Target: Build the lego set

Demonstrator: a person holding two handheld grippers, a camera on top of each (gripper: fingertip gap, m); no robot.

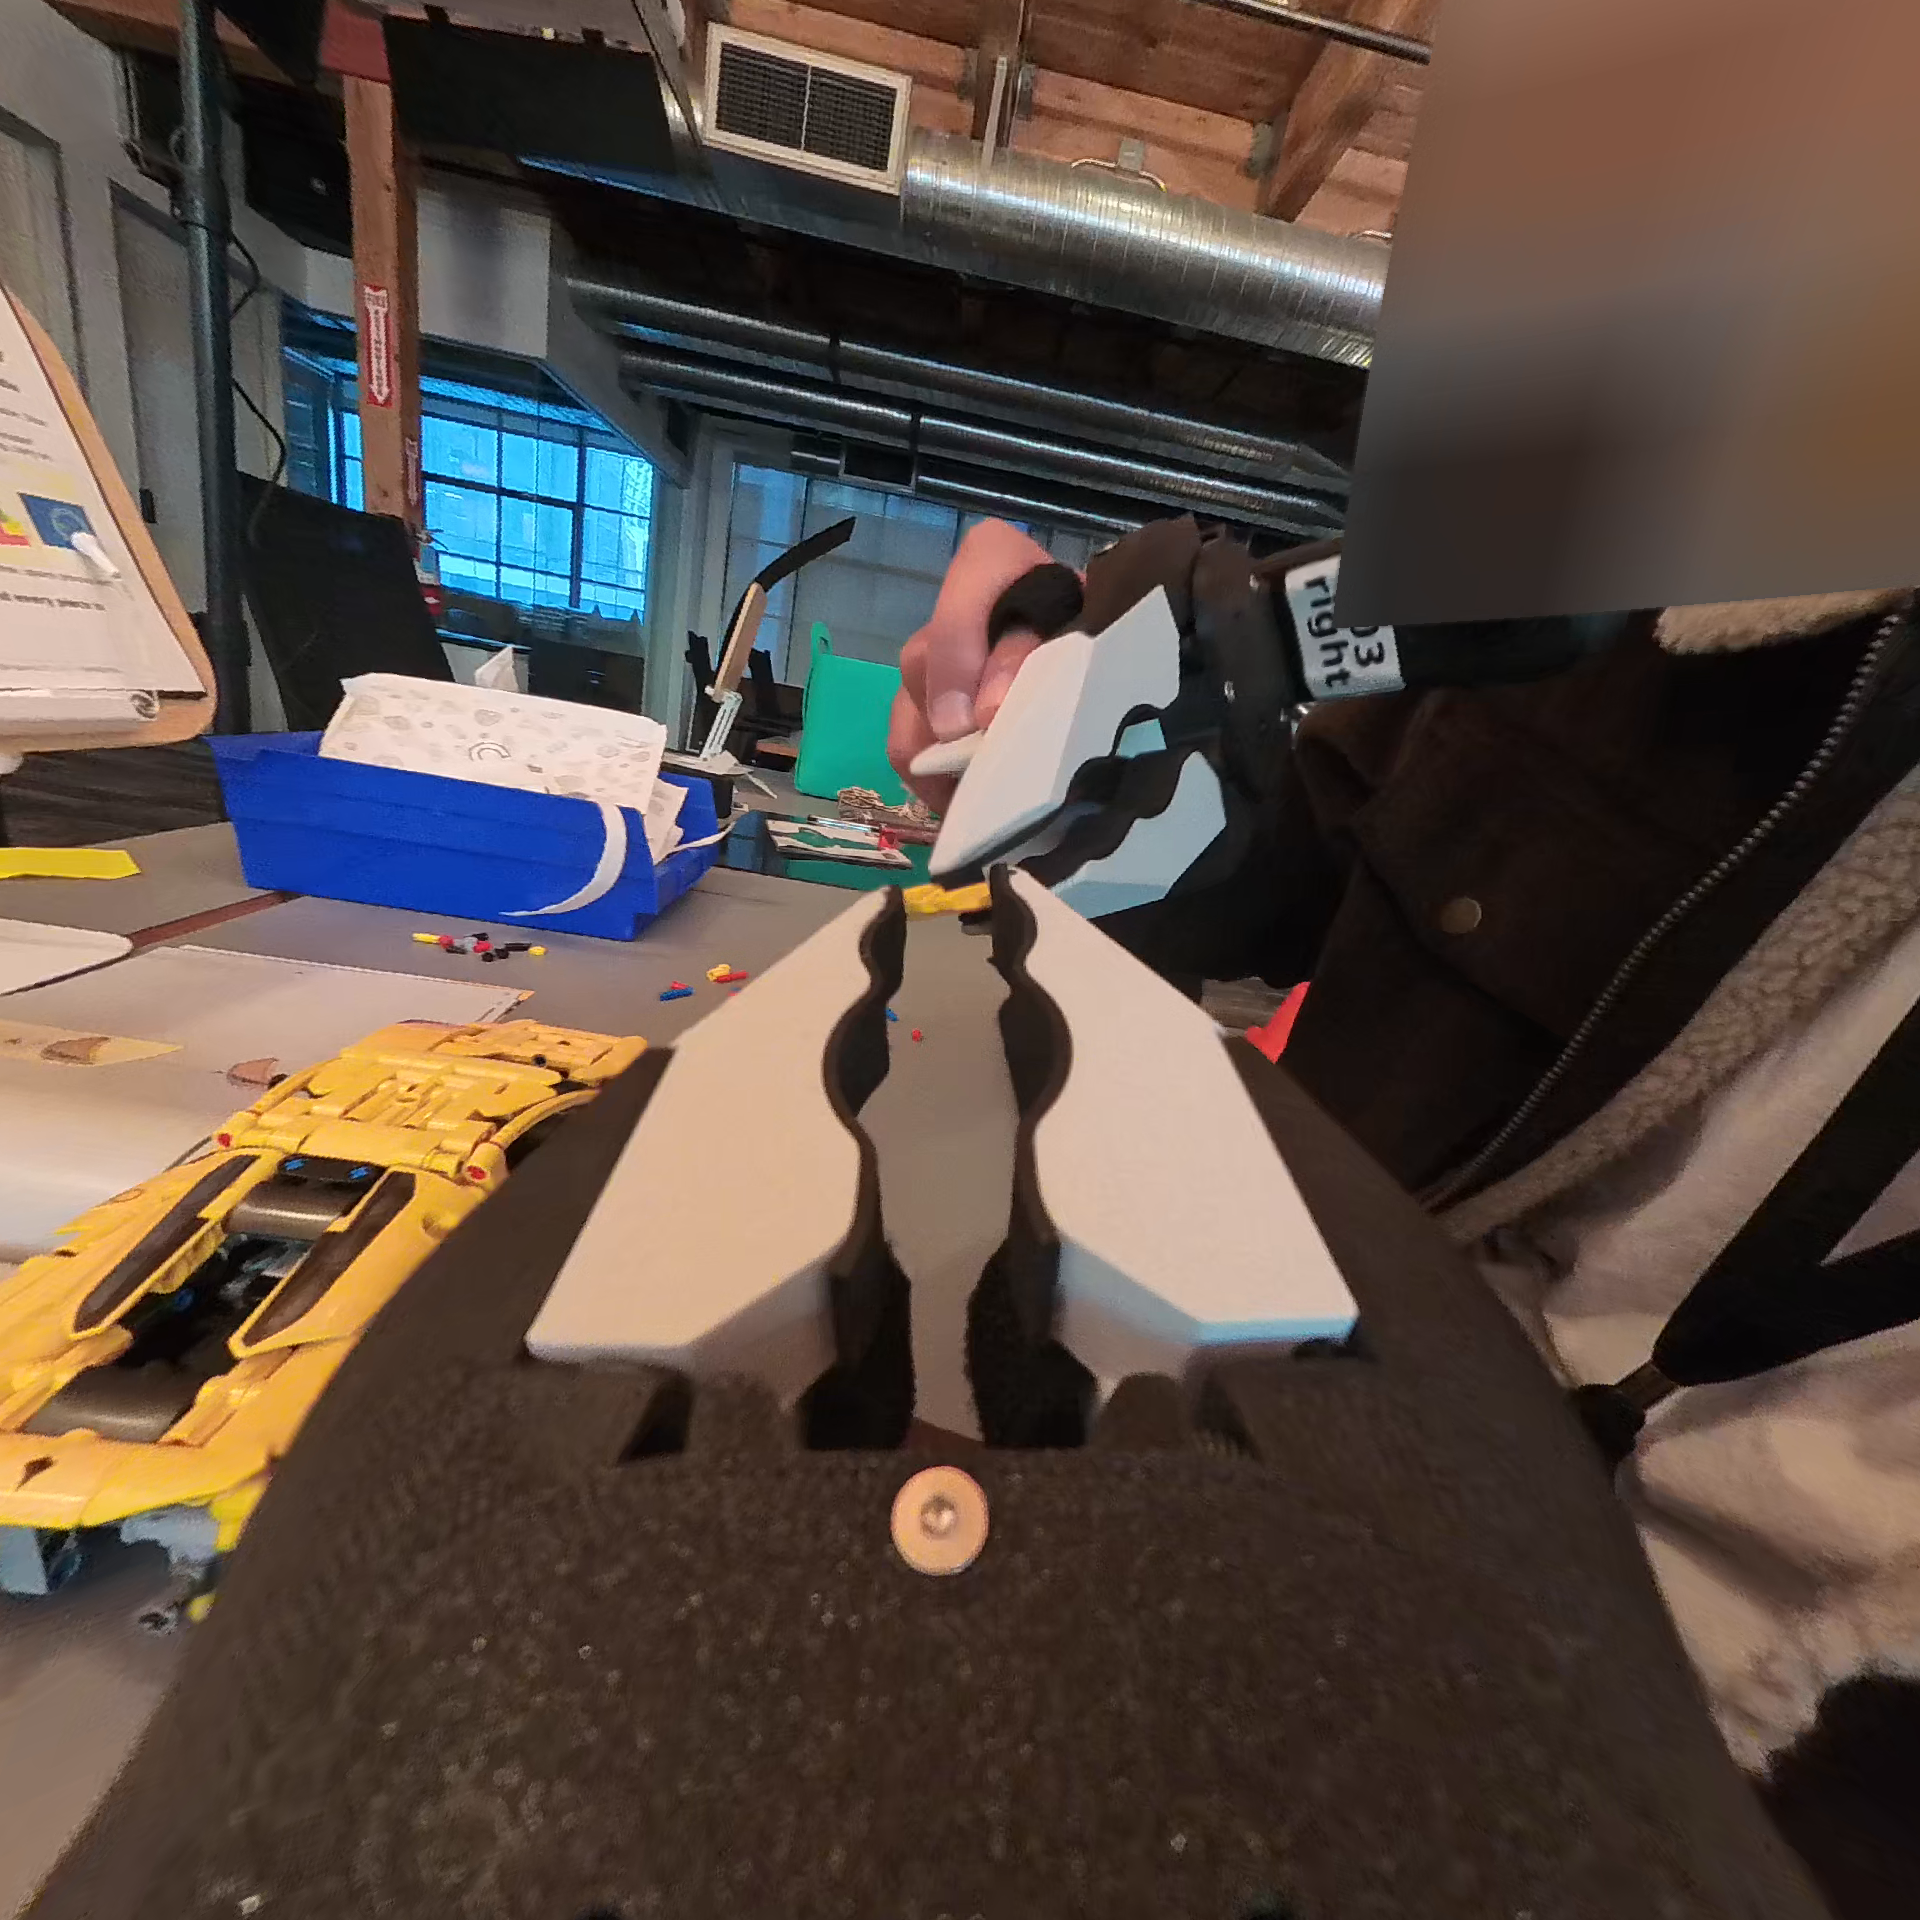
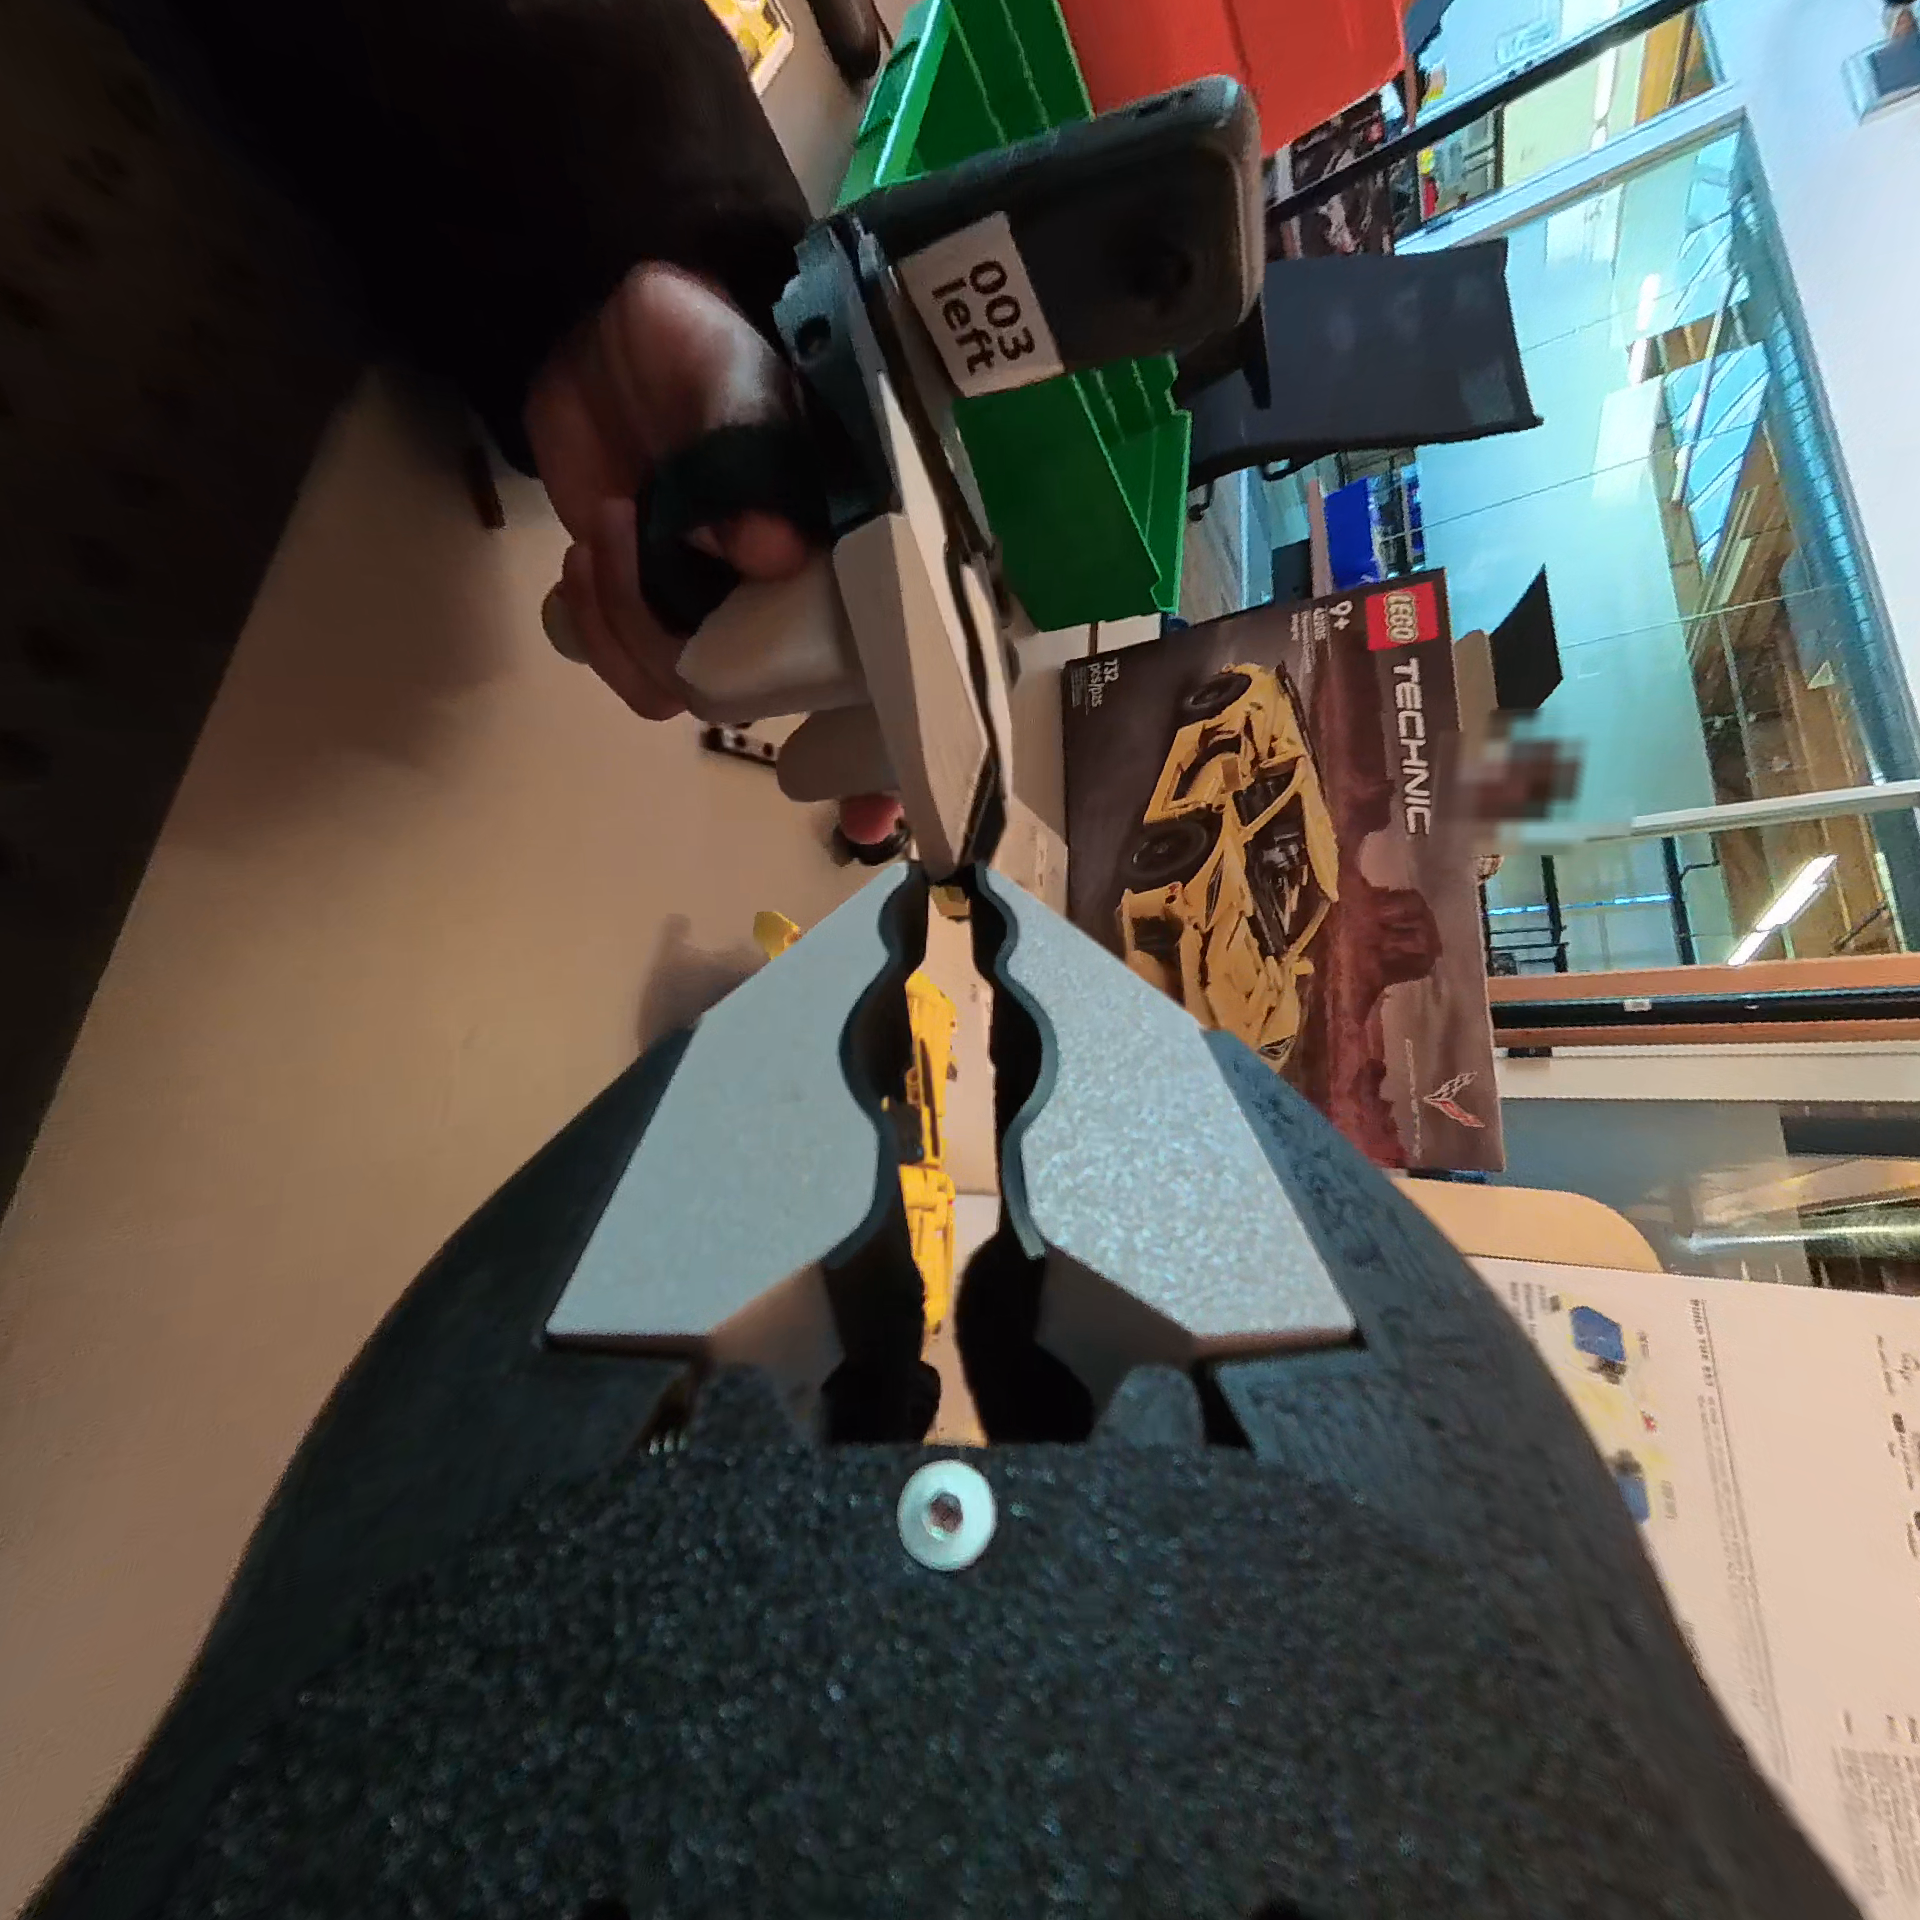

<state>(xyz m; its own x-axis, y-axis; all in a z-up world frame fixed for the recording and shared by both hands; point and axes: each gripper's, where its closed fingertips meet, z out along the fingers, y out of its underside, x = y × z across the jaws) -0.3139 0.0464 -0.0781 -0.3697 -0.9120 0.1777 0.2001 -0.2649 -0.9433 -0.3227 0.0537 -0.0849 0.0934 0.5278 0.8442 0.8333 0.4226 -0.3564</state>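
Grey table (image 1: 312, 935) — yellow lego car (image 1: 260, 1195), blue bin (image 1: 436, 842), loose pieces (image 1: 483, 943).

The room looks like a workshop with a wooden ceiling (image 1: 1091, 62). Below this ceiling runs a large silver air duct (image 1: 1132, 234), and left of the duct sits a white vent grille (image 1: 805, 104). Under the duct, far behind, a window with many small panes (image 1: 530, 520) gives cold blue daylight. A wooden post (image 1: 382, 301) stands left of this window. The grey counter (image 1: 343, 925) lies below the window, in the foreground. In the right wrist view, large glass walls (image 2: 1662, 468) and a dark chair (image 2: 1392, 353) appear.
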